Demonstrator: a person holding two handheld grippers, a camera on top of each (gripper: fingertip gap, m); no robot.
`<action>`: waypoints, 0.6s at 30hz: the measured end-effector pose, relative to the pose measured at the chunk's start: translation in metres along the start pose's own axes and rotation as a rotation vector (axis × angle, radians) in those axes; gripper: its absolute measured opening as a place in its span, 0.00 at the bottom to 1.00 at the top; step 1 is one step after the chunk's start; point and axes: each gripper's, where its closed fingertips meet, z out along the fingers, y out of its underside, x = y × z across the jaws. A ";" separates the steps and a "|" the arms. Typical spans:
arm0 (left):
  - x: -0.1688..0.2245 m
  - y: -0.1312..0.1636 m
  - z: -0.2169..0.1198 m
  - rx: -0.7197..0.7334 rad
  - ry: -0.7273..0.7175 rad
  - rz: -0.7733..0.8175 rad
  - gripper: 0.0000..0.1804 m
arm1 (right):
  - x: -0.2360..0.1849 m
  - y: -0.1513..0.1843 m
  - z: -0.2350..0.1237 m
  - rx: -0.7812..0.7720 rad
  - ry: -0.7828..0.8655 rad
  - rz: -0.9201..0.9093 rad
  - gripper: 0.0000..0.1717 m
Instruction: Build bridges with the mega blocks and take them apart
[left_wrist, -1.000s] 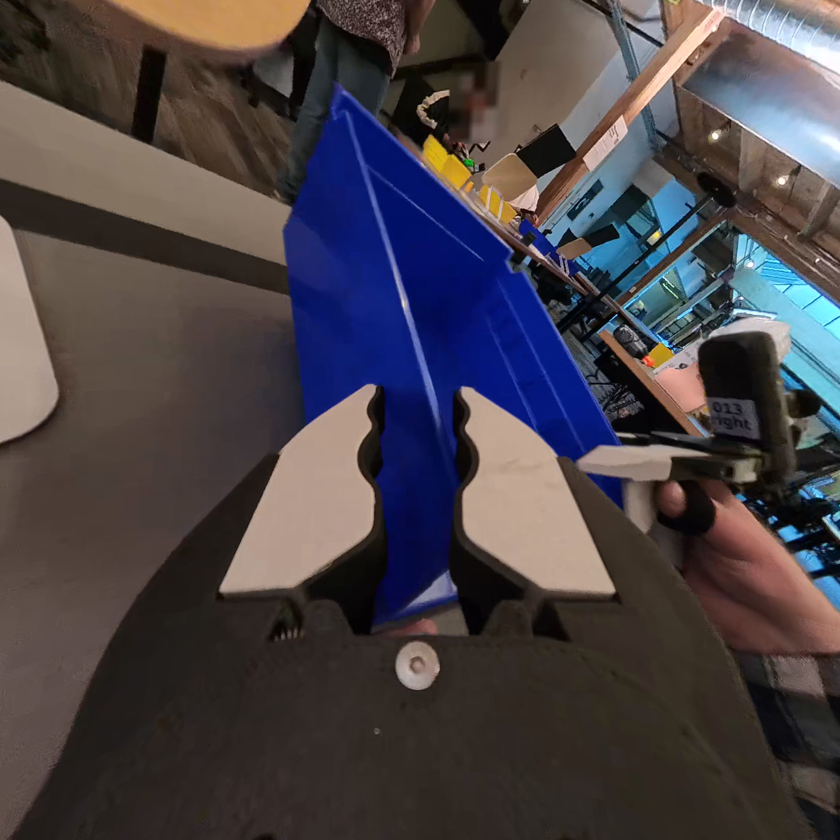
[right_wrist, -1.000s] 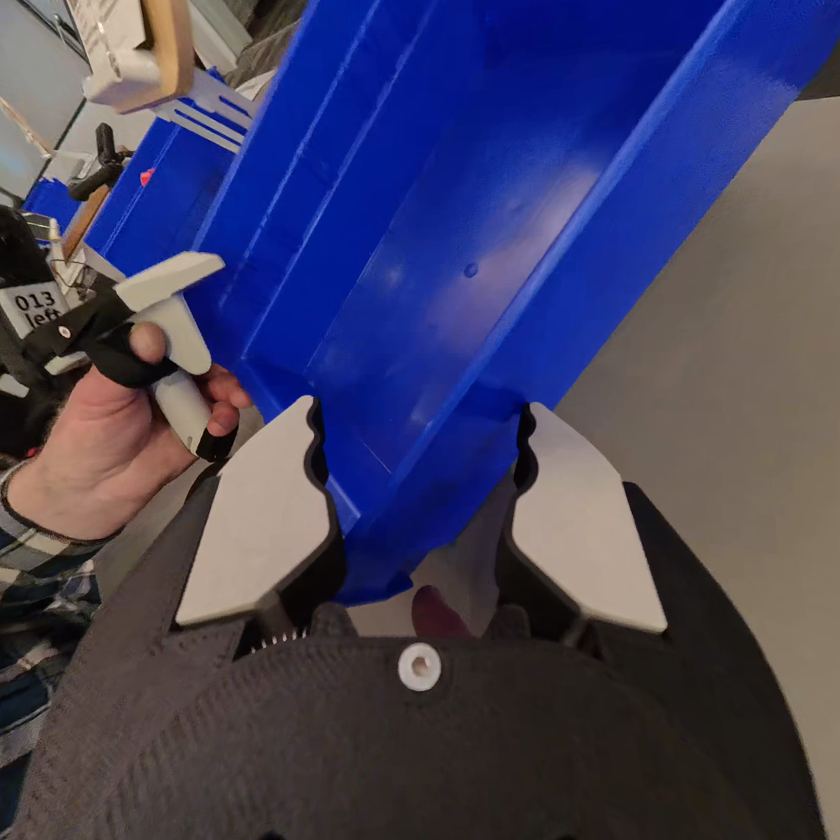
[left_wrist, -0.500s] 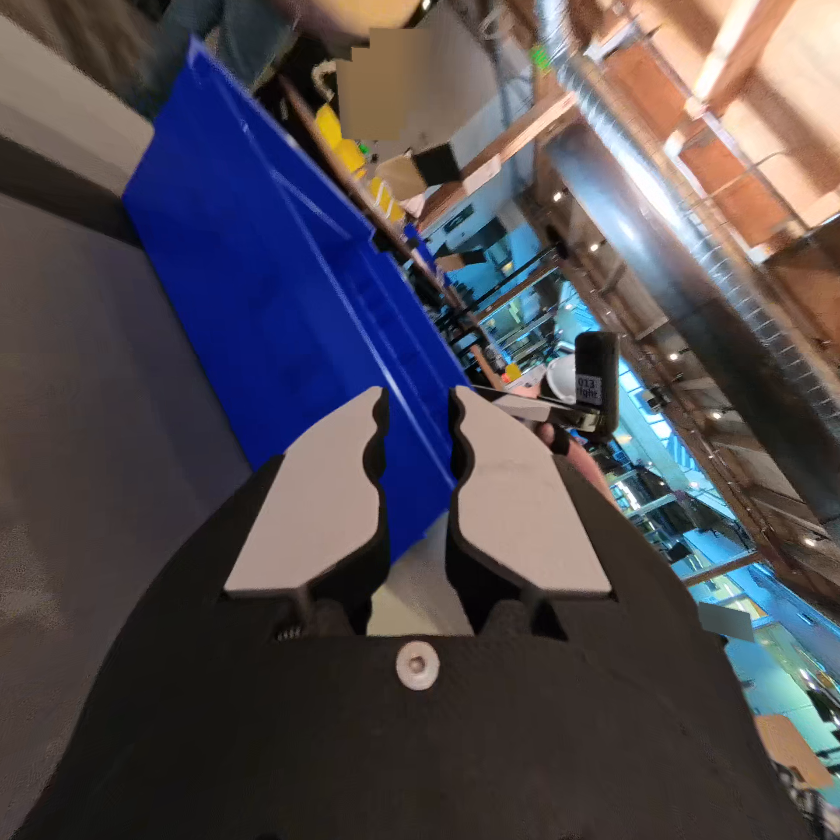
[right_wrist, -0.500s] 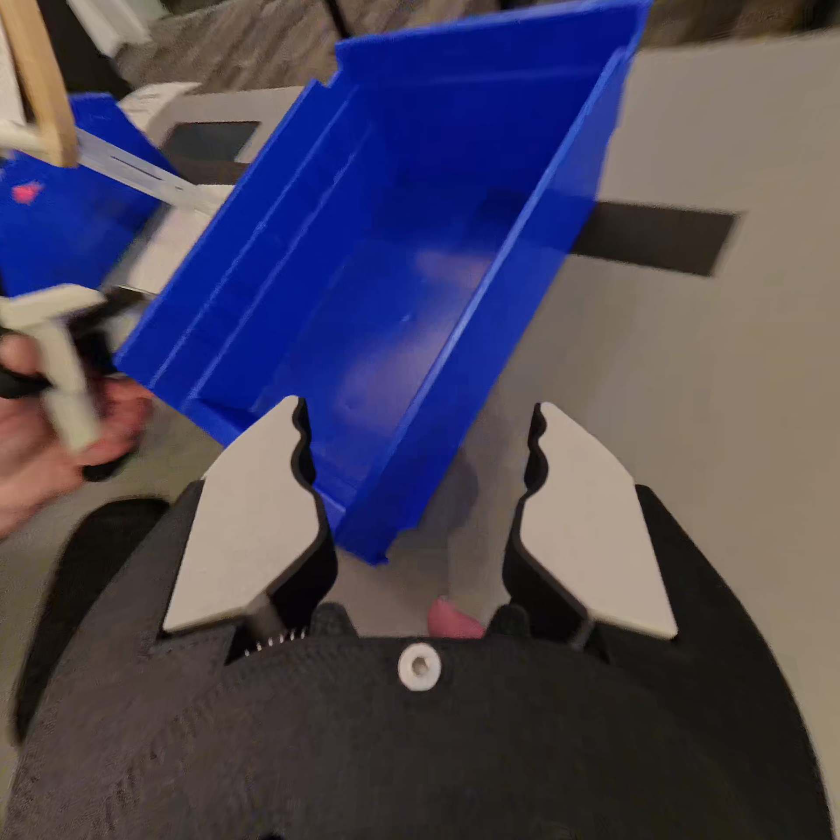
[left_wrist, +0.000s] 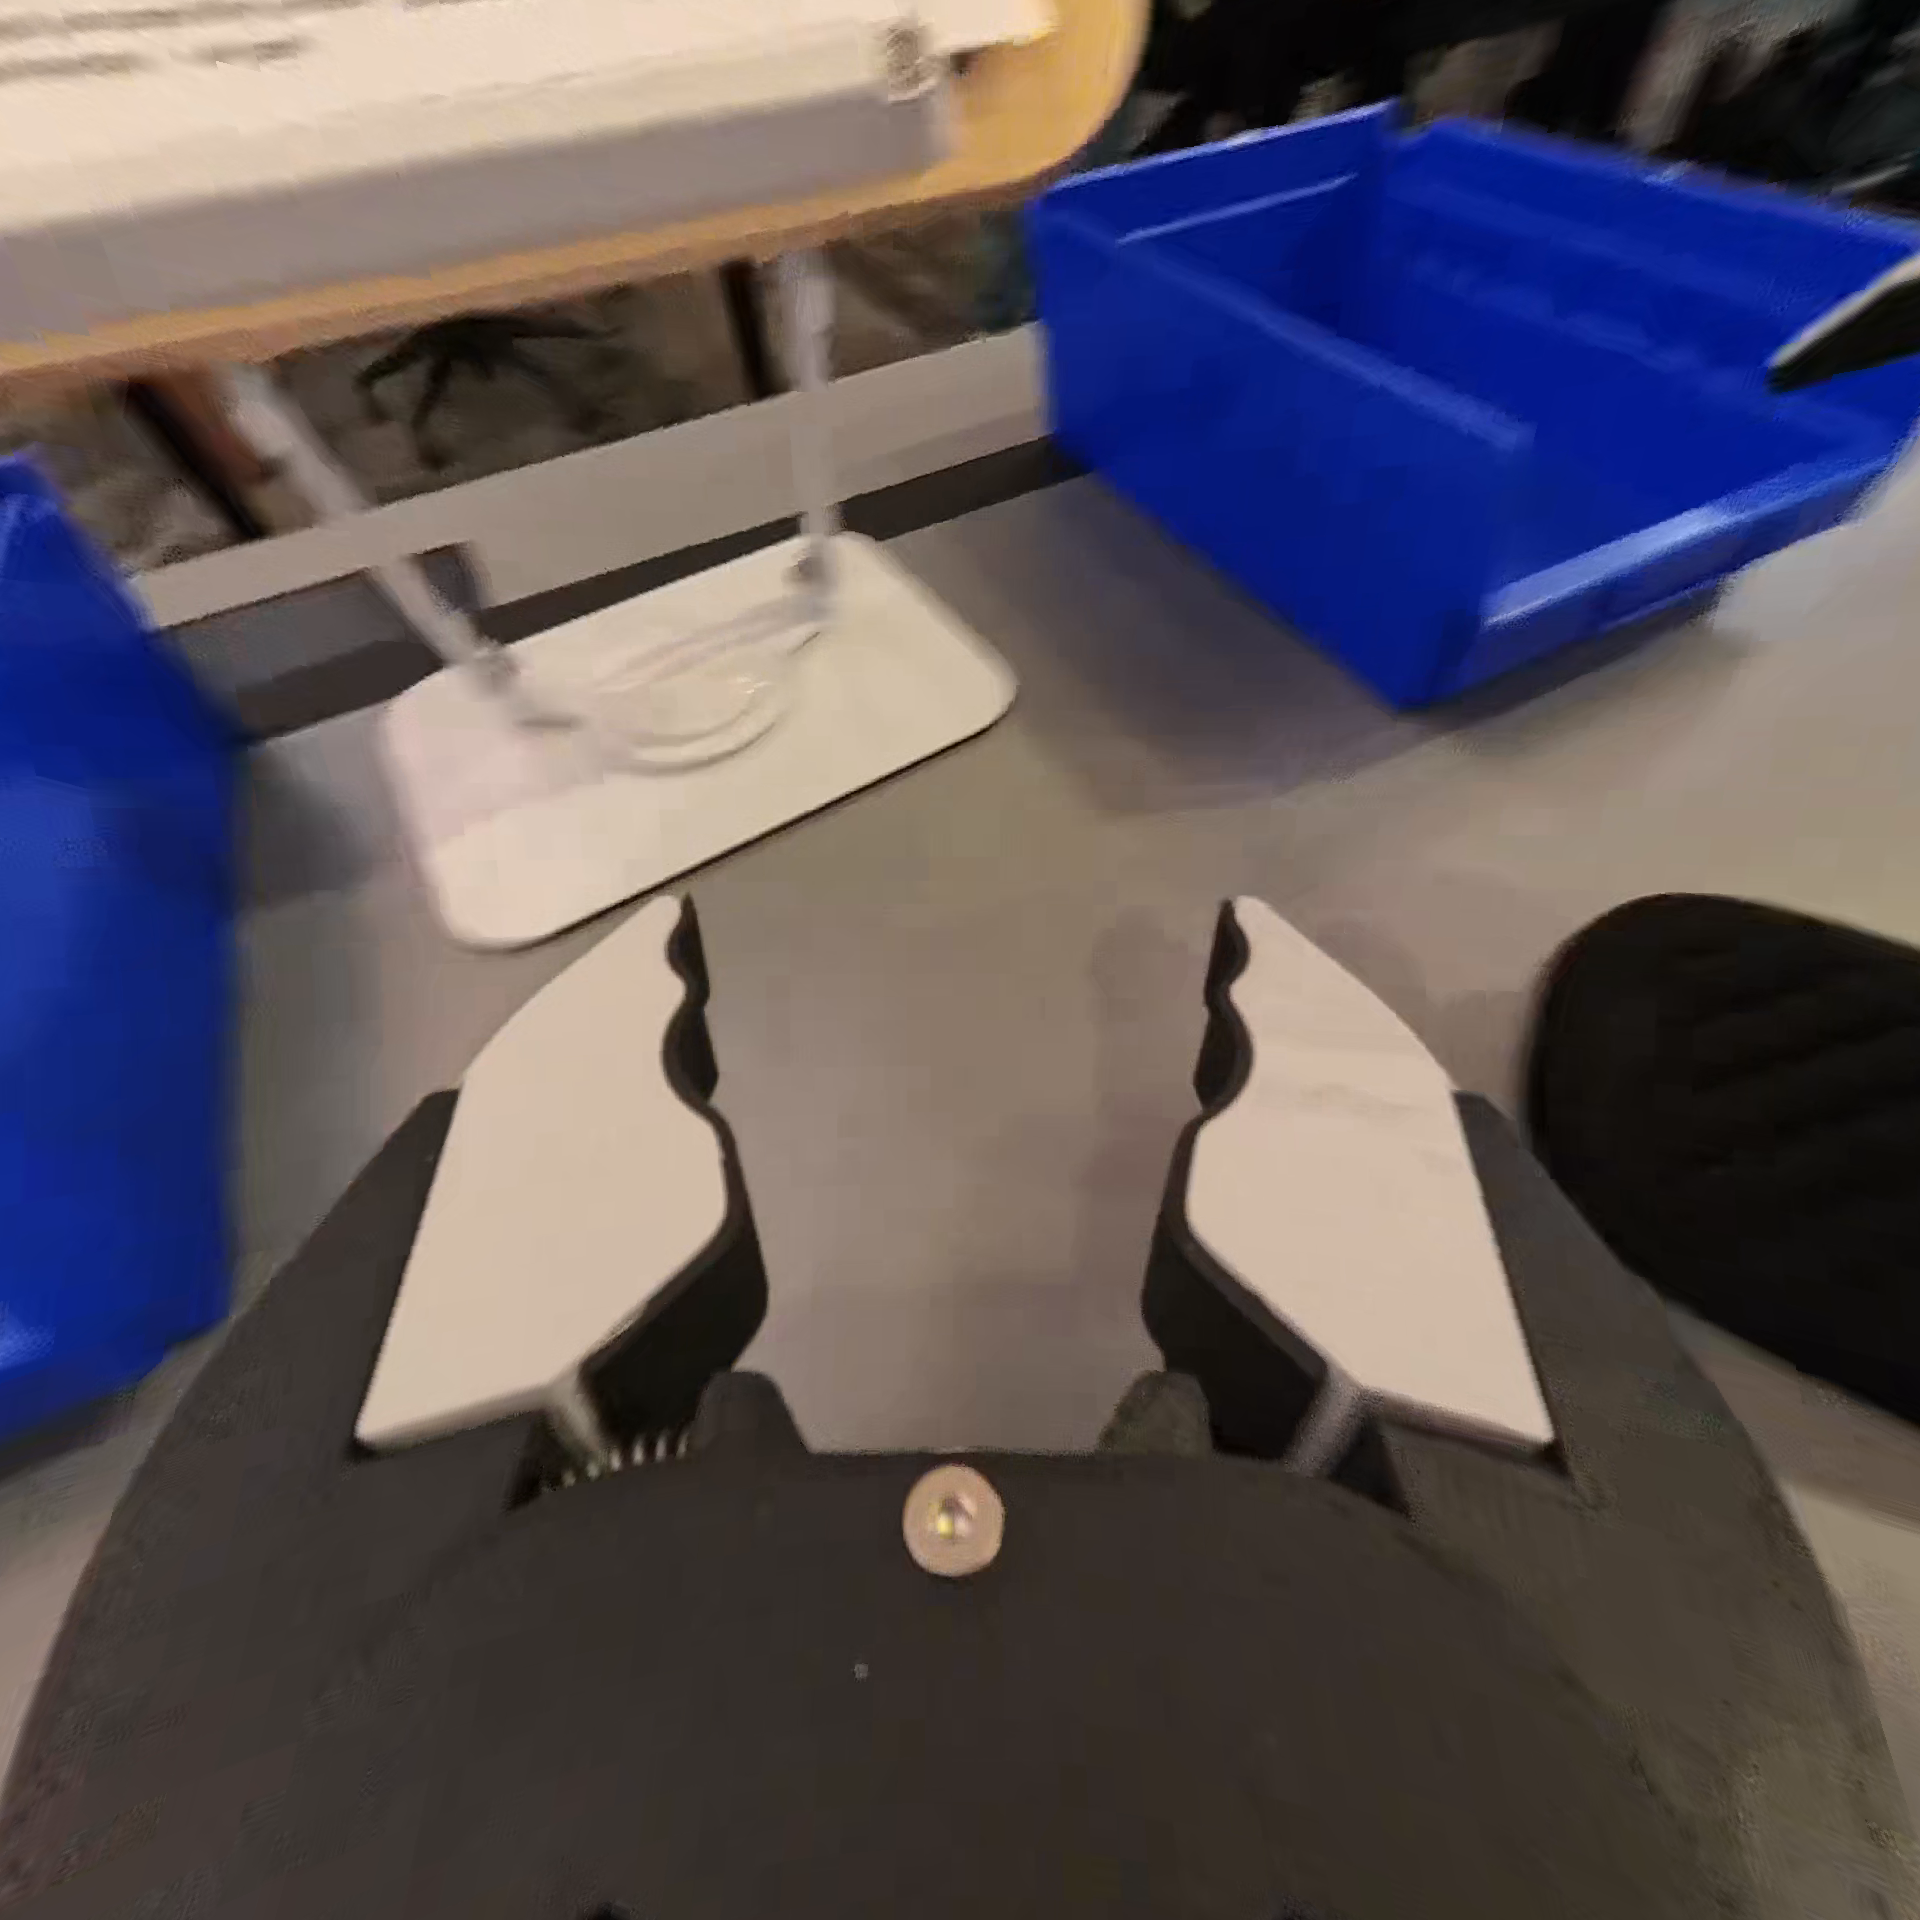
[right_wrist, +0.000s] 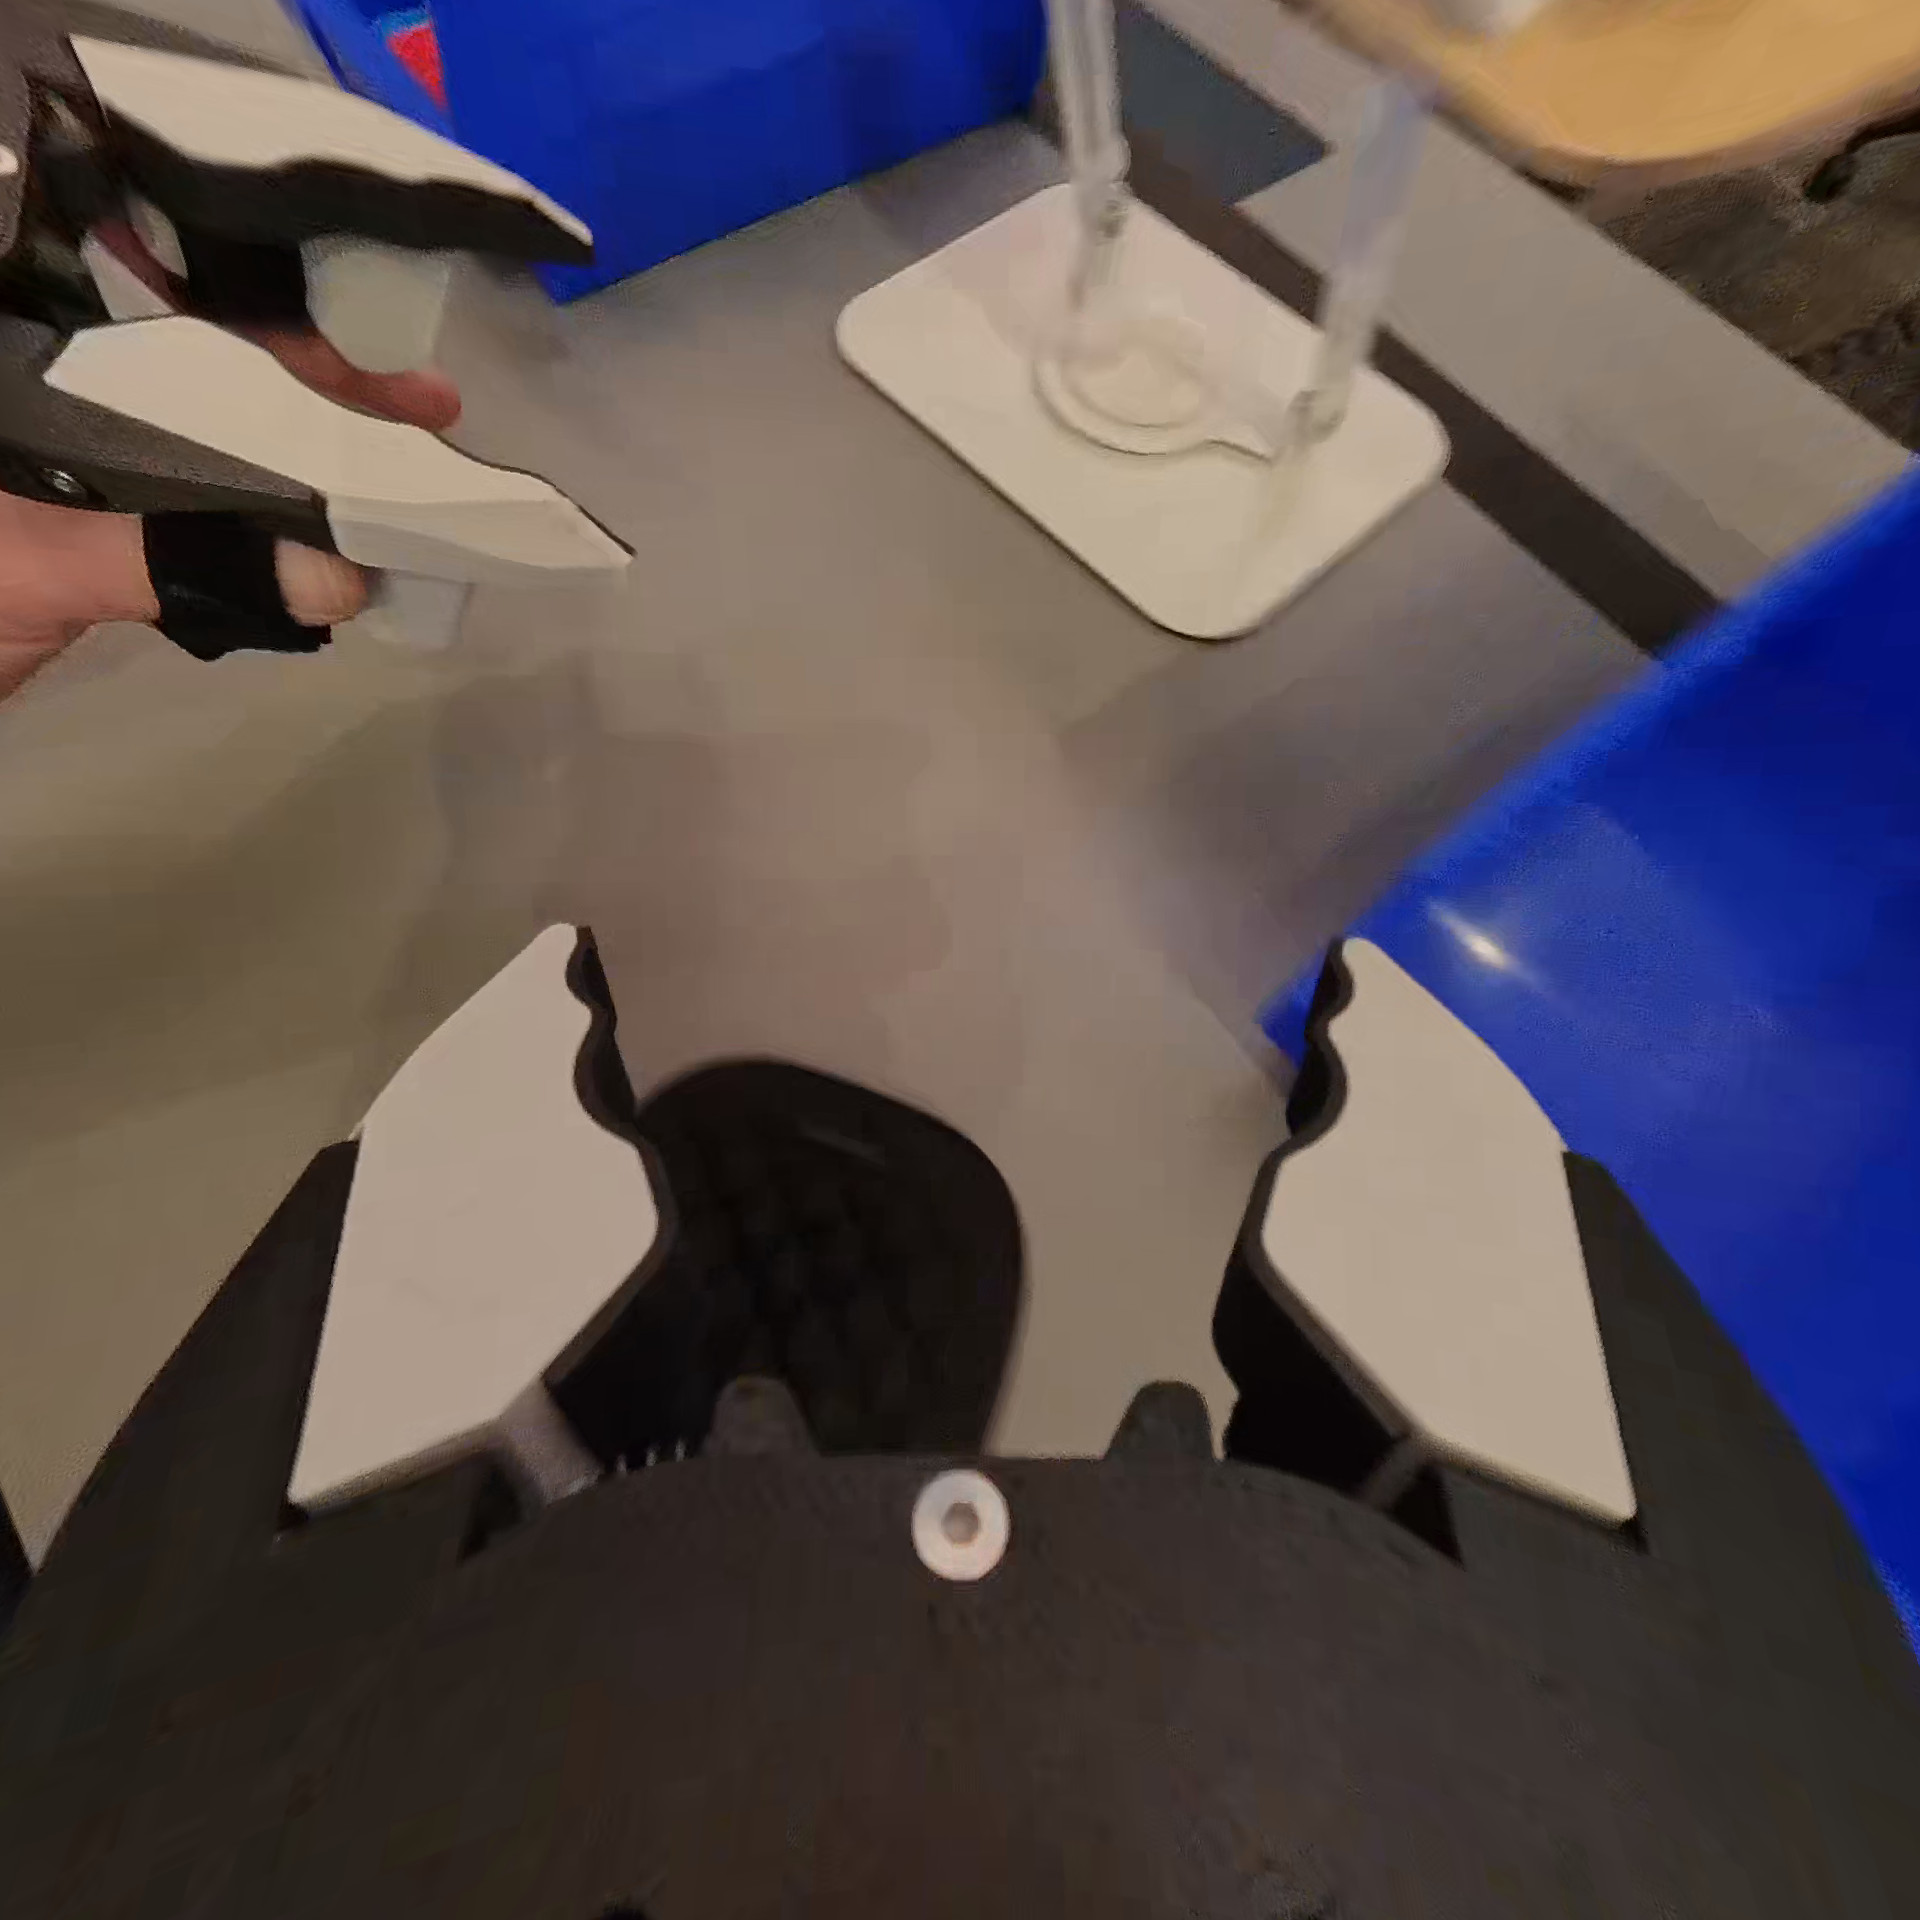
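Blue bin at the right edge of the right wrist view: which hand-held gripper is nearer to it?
Right. The right hand-held gripper has a finger just beside the bin wall; the left hand-held gripper is far off across the grey table.

Glossy blue plastic bin (left_wrist: 1455, 416) on matt grey tabletop (left_wrist: 1039, 831).

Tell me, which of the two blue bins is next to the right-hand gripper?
The empty blue bin touching the right gripper's outer fingertip; the other blue bin sits far across the table, beyond the left gripper.
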 end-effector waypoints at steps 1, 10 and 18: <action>-0.014 0.010 -0.003 -0.038 -0.036 -0.019 0.57 | -0.016 -0.005 0.020 -0.007 -0.026 -0.001 0.73; -0.100 0.069 -0.023 -0.203 -0.285 -0.080 0.71 | -0.077 -0.017 0.158 -0.193 -0.090 0.002 0.77; -0.098 0.121 -0.011 -0.457 -0.144 -0.134 0.66 | -0.085 0.000 0.196 -0.242 -0.094 -0.038 0.86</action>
